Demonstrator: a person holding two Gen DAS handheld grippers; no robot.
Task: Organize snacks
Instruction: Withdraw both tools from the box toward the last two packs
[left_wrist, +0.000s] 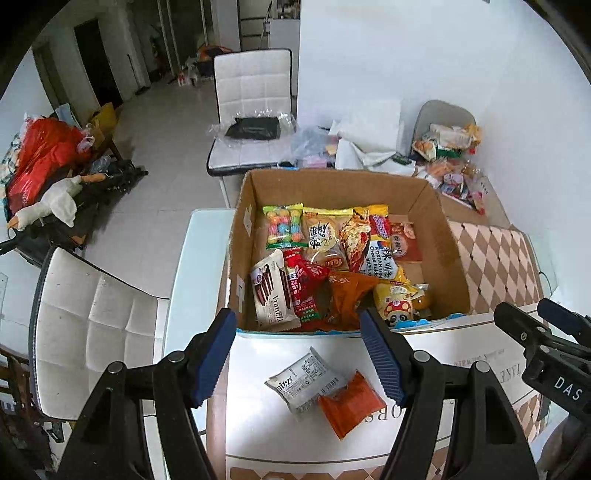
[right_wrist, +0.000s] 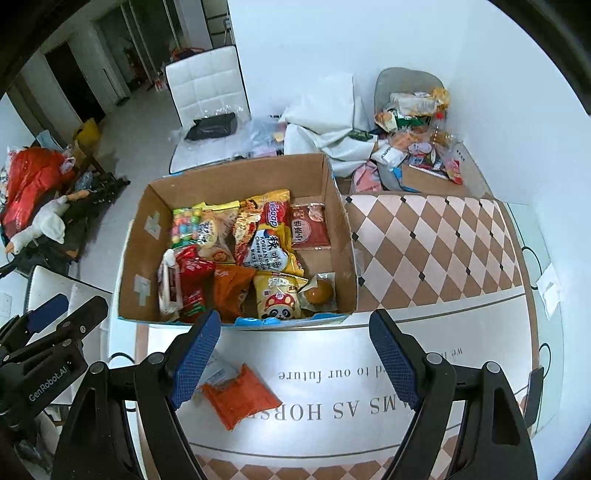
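A cardboard box (left_wrist: 240, 258) holds several snack packets and also shows in the right wrist view (right_wrist: 347, 243). On the table in front of it lie a white packet (left_wrist: 304, 384) and an orange packet (left_wrist: 351, 406); the orange packet (right_wrist: 240, 398) also shows in the right wrist view, with the white one mostly hidden behind a finger. My left gripper (left_wrist: 299, 354) is open and empty, above these two packets. My right gripper (right_wrist: 295, 354) is open and empty, to the right of the orange packet.
A checkered tablecloth (right_wrist: 436, 251) covers the table to the right of the box. A heap of snacks (right_wrist: 417, 133) and white bags lies at the far end by the wall. White chairs (left_wrist: 92, 325) stand left of the table and behind the box (left_wrist: 251, 88).
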